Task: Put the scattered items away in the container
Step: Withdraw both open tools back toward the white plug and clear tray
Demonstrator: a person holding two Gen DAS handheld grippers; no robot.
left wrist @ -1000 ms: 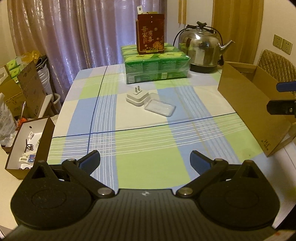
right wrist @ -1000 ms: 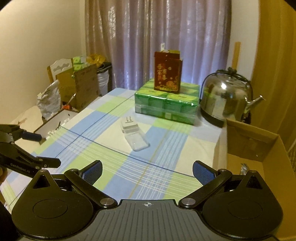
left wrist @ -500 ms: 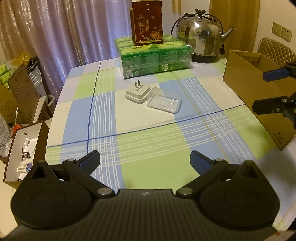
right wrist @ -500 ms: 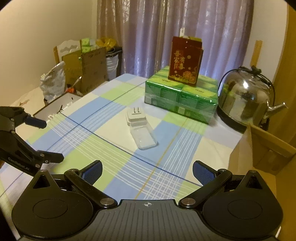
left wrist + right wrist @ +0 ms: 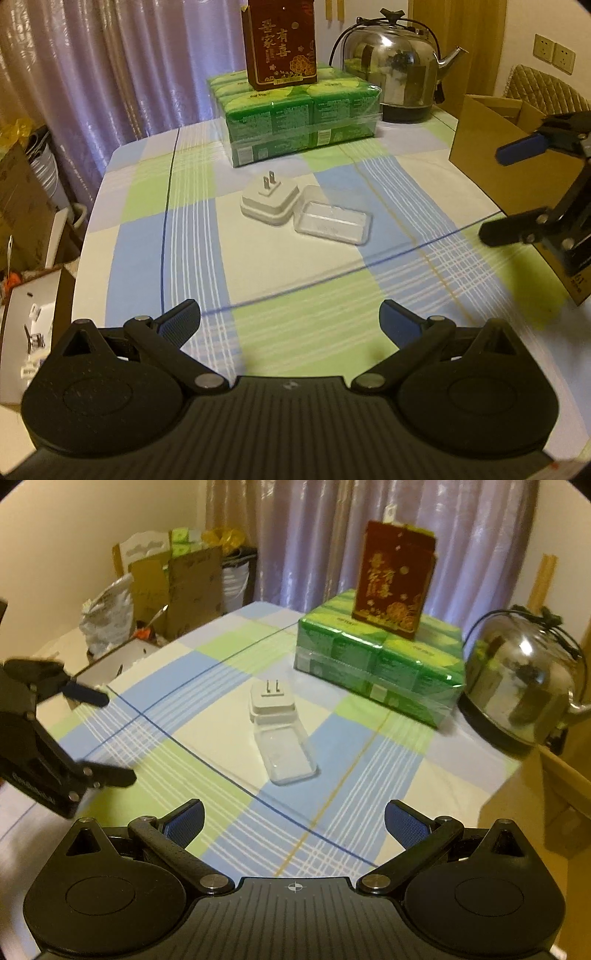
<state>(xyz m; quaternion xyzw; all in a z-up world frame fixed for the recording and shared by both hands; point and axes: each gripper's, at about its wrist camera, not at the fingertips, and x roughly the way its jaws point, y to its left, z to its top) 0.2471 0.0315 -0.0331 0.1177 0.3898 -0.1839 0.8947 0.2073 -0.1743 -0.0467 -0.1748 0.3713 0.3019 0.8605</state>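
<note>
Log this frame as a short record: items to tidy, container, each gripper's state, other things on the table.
items: white plug adapter prongs up, touching clear plastic case, mid-table
container: open cardboard box at the table's right edge
left gripper: open, empty
right gripper: open, empty
progress: both items not yet picked
other: green tissue pack with red carton on top; steel kettle

The left gripper (image 5: 290,317) is at the near edge, jaws spread wide over the checked tablecloth (image 5: 295,288), holding nothing. At mid-table a white plug (image 5: 269,201), prongs up, touches a clear case (image 5: 332,223) on its right. The right gripper (image 5: 498,194) enters from the right, jaws apart, in front of the cardboard box (image 5: 491,166). At the far end: green packs (image 5: 295,118), red box (image 5: 280,44), kettle (image 5: 395,70).
</note>
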